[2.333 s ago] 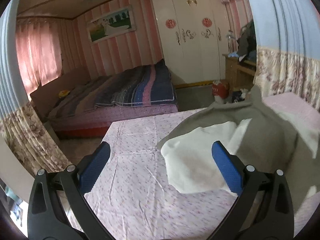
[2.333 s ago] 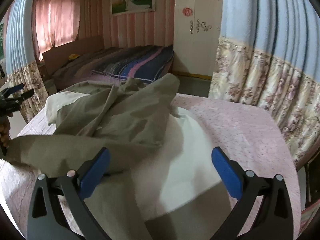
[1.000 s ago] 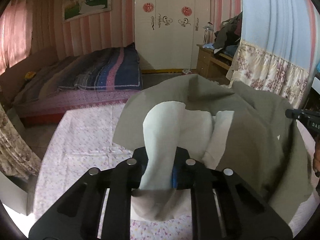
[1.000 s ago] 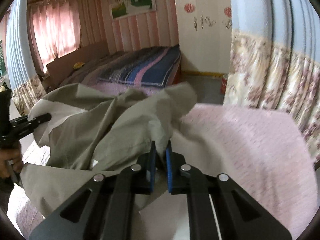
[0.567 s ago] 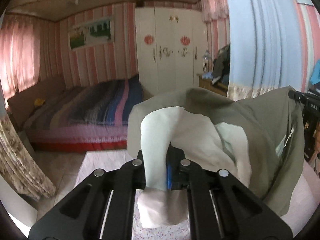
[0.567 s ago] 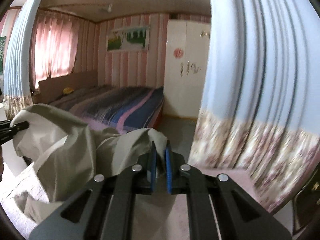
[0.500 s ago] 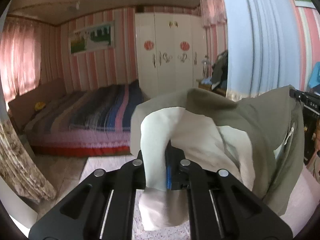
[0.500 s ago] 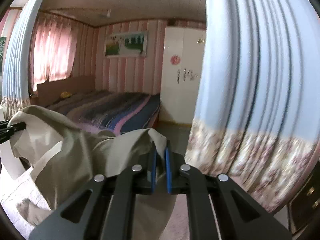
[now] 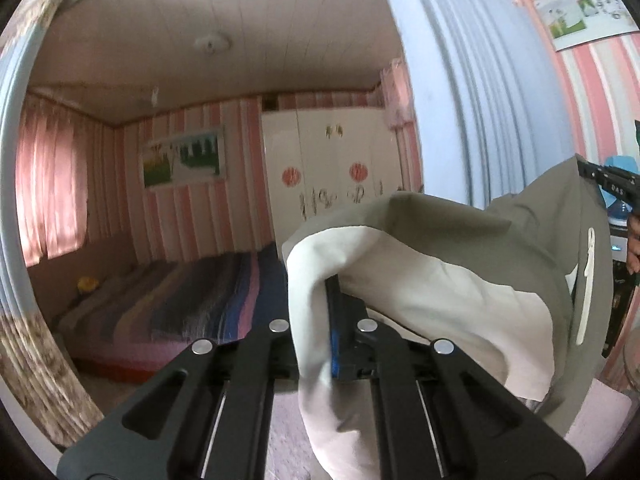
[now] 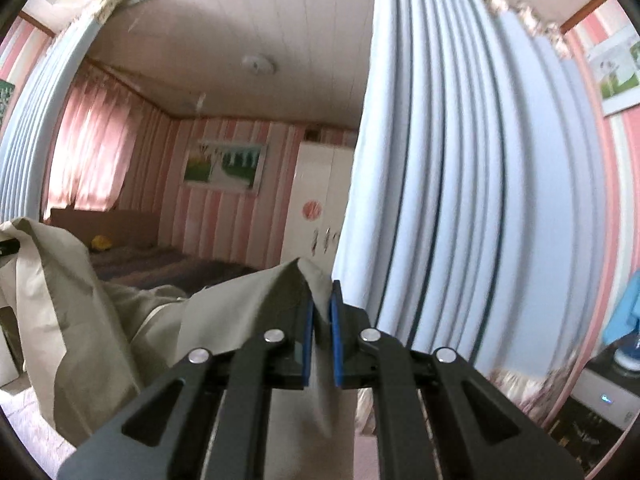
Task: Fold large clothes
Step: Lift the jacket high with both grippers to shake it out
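Garment up off the table. Your left gripper (image 9: 328, 332) is clamped on the cream lining edge of the olive jacket (image 9: 460, 248); your right gripper (image 10: 320, 336) is pinched tight on an olive edge of it, blue pads nearly meeting through the cloth.

Change over the last couple of seconds: both grippers were spread wide above the jacket crumpled on the pink floral tablecloth (image 9: 600, 408). They have since closed and risen, and the views now tip toward the ceiling.

The jacket hangs between your two grips, sagging toward 6 o'clock. The white zipper (image 9: 586, 280) runs down at 3 o'clock in the left view.

Judgement: lift done. Spreading it flat comes next, and the cloth looks bunched, not taut.
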{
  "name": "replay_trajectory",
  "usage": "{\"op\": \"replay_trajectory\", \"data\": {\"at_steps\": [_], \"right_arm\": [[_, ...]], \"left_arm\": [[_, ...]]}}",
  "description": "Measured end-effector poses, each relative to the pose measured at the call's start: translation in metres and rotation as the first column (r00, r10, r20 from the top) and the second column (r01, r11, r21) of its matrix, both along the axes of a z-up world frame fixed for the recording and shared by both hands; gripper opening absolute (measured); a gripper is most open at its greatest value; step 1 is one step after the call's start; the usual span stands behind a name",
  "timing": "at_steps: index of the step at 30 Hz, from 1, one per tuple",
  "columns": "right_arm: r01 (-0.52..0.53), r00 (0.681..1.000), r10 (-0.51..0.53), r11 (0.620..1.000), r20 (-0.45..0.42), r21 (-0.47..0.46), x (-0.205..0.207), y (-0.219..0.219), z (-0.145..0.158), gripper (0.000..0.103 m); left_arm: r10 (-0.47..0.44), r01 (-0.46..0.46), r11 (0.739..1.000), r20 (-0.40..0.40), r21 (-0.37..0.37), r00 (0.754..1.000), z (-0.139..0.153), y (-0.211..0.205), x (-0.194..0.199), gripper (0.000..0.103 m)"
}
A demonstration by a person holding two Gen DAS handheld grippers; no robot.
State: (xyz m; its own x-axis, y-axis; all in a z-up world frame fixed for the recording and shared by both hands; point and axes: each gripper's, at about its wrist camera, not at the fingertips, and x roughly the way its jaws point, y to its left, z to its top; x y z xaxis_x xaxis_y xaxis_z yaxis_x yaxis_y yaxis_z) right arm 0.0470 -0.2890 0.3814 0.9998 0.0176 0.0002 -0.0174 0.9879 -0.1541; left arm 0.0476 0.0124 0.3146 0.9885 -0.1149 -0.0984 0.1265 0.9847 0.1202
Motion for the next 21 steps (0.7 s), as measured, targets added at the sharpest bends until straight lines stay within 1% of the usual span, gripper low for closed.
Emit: {"op": "replay_trajectory", "data": {"at_steps": [1, 2, 5, 7, 9, 13, 15, 18, 21], "right_arm": [[0.002, 1.000, -0.002, 1.000, 0.027, 0.002, -0.011, -0.003, 0.013, 0.007], [0.004, 0.999, -0.004, 1.000, 0.040, 0.003, -0.016, -0.005, 0.020, 0.007], [0.020, 0.996, -0.021, 1.000, 0.087, 0.009, -0.027, -0.012, 0.045, 0.007], [0.020, 0.995, -0.021, 1.000, 0.096, 0.012, -0.029, -0.015, 0.058, 0.007], [0.024, 0.996, -0.024, 1.000, 0.092, 0.004, -0.021, -0.014, 0.066, 0.007], [0.031, 0.998, -0.031, 0.999, 0.057, -0.006, 0.016, -0.014, 0.063, 0.007], [0.043, 0.998, -0.043, 0.999, 0.035, -0.018, 0.032, -0.012, 0.053, 0.007], [0.035, 0.999, -0.035, 0.999, -0.040, -0.007, 0.075, -0.012, 0.032, 0.008], [0.026, 0.993, -0.026, 1.000, -0.119, -0.002, 0.126, -0.011, -0.004, 0.008]], "left_arm": [[-0.004, 0.004, 1.000, 0.016, -0.003, 1.000, 0.007, -0.001, -0.004, 0.003], [-0.004, 0.004, 1.000, 0.039, -0.005, 0.999, 0.016, -0.002, -0.010, 0.003], [0.005, -0.004, 1.000, 0.074, -0.021, 0.997, 0.030, -0.001, -0.013, 0.003], [0.010, -0.008, 0.999, 0.076, -0.036, 0.997, 0.036, 0.002, -0.009, 0.003], [0.017, -0.014, 0.999, 0.065, -0.049, 0.998, 0.037, 0.006, 0.000, 0.003], [0.042, -0.040, 0.997, 0.023, -0.062, 0.999, 0.027, 0.009, 0.027, 0.003], [0.058, -0.059, 0.996, -0.017, -0.062, 0.998, 0.014, 0.014, 0.050, 0.003], [0.089, -0.093, 0.994, -0.083, -0.053, 0.993, -0.014, 0.020, 0.091, 0.003], [0.121, -0.130, 0.990, -0.140, -0.059, 0.983, -0.047, 0.035, 0.137, 0.003]]}}
